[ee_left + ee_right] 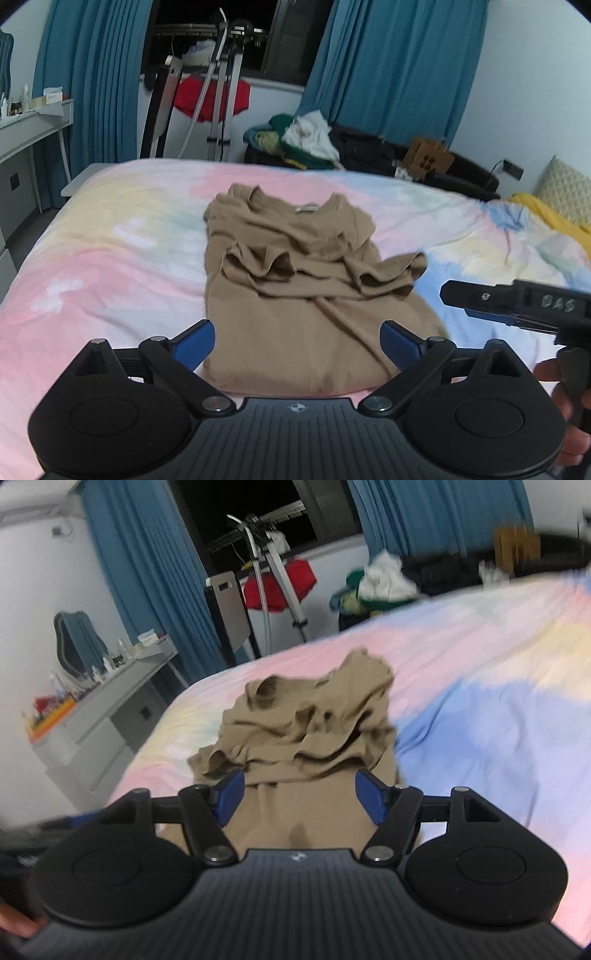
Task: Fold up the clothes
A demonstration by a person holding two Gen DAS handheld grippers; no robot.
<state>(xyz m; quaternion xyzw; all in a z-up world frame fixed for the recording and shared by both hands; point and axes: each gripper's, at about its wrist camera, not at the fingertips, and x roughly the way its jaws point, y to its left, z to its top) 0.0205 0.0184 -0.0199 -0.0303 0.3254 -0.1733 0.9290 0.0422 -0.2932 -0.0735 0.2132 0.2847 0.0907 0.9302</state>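
Fingers of the left gripper (297, 341) stand wide apart and hold nothing; the tan shirt (295, 280) lies just ahead of and between them on the pastel bed (110, 251), sleeves folded in, collar at the far end. Fingers of the right gripper (299, 797) are likewise spread and empty, low over the shirt's near half (306, 731). Whether they touch the cloth is unclear.

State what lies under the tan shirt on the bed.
The tan shirt rests on the pastel bedspread, which shows all around it. Whatever lies directly beneath the shirt's folded layers is covered and cannot be seen.
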